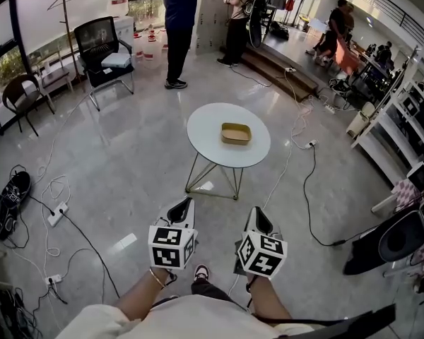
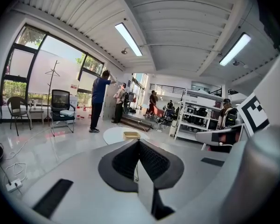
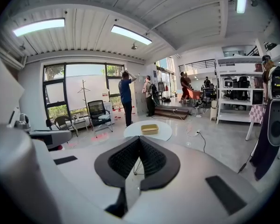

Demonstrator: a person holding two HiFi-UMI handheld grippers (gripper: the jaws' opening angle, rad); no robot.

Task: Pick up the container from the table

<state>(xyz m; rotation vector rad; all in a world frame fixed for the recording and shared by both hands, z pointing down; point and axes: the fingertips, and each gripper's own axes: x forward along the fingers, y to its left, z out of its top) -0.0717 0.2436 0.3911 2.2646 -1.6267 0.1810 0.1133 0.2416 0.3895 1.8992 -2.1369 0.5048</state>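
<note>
A shallow tan container rests on a small round white table with thin wire legs, out on the floor ahead of me. Both grippers are held low and well short of the table, pointing toward it. My left gripper has its jaws shut with nothing between them. My right gripper is also shut and empty. In the left gripper view the container and table show just above the closed fingertips of the left gripper. In the right gripper view the container sits on the table beyond the right gripper.
Cables and a power strip trail over the grey floor around the table. A black office chair and a brown chair stand at the back left. Several people stand behind the table. Shelving lines the right side; a black bag lies left.
</note>
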